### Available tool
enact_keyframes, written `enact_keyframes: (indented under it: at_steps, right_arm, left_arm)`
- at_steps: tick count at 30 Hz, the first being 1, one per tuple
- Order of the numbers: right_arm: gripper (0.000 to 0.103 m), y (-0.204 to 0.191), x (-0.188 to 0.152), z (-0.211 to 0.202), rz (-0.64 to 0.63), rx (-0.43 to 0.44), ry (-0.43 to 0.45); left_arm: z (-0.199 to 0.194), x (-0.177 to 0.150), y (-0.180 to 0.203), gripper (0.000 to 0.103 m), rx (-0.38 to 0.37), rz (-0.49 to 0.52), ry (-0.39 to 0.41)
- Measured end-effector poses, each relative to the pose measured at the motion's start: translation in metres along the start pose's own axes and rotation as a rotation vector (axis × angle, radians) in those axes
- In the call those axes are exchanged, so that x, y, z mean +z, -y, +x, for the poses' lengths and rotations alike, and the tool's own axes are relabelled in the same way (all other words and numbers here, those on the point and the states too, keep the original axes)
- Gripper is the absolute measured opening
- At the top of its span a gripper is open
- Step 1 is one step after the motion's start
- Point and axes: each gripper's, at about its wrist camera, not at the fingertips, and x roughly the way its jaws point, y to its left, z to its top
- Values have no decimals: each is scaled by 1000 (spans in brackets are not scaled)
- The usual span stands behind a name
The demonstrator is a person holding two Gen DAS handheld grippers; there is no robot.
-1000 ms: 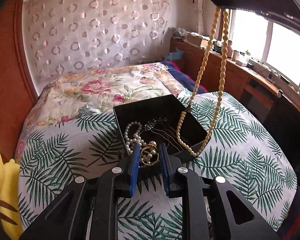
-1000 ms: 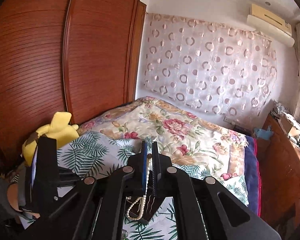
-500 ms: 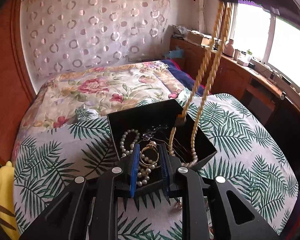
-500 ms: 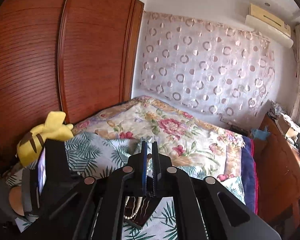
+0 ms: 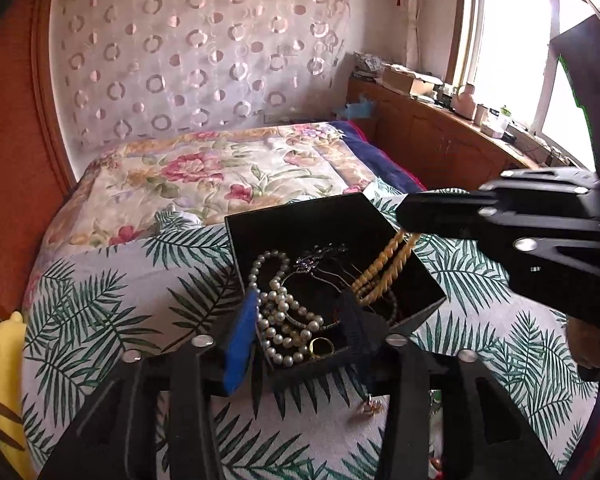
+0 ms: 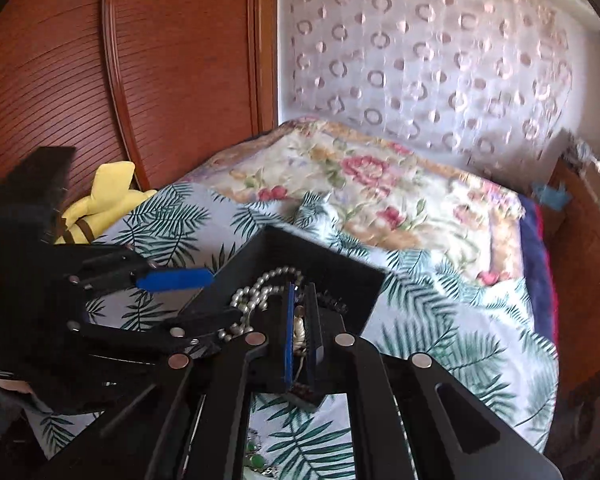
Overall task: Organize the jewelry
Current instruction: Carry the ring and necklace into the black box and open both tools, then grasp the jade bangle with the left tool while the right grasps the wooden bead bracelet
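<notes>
A black jewelry box [image 5: 332, 220] [image 6: 300, 248] sits on the palm-leaf bedsheet. It holds a white pearl necklace [image 5: 276, 312] [image 6: 256, 288], a gold ring [image 5: 322, 346] and dark chains. My left gripper [image 5: 298, 320] is open, its fingers astride the box's near corner. My right gripper [image 6: 299, 308] is shut on a cream bead necklace [image 5: 384, 270] [image 6: 299, 326], low over the box, with the necklace's lower part lying inside. The right gripper also shows in the left wrist view [image 5: 404, 214].
A small earring [image 5: 370, 408] lies on the sheet in front of the box. Green beads [image 6: 256, 462] lie near the bed edge. A yellow plush toy [image 6: 100, 200] is at the left. A wooden wardrobe [image 6: 140, 80], a curtain and a wooden cabinet [image 5: 432, 140] surround the bed.
My right gripper has come down from high above, lowering the cream necklace into the box. My left gripper has opened wider and let the gold ring drop into the box.
</notes>
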Motion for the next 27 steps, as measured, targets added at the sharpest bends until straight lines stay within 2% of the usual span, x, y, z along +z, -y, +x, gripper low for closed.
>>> enact_keyframes:
  at_steps: [1, 2, 3, 4, 5, 9, 15, 17, 18, 27]
  right_arm:
    - [7, -1, -2, 1, 2, 3, -2]
    - [14, -2, -3, 1, 3, 3, 0]
    - [20, -2, -4, 0, 6, 4, 2]
    - [38, -1, -5, -2, 12, 6, 7]
    - [45, -1, -6, -4, 17, 10, 14]
    - [45, 0, -15, -16, 22, 16, 33]
    - [46, -1, -47, -41, 52, 13, 55]
    - [57, -1, -64, -52, 71, -3, 65]
    - [59, -1, -72, -56, 78, -10, 71]
    - [61, 2, -142, -80, 158, -41, 40]
  left_arm:
    - [-4, -3, -1, 47, 5, 1, 5]
    - [-8, -5, -1, 48, 6, 2, 10]
    - [-12, -7, -1, 53, 6, 2, 16]
    - [-17, -11, -2, 56, 6, 5, 24]
    - [-20, -13, -2, 59, 6, 6, 28]
    - [-33, -27, 0, 66, -13, 0, 33]
    - [-47, -49, 13, 74, -50, 11, 30]
    - [-52, -57, 18, 77, -64, 17, 27]
    - [-54, -61, 21, 81, -67, 20, 23]
    - [-61, -86, 47, 85, -100, 60, -10]
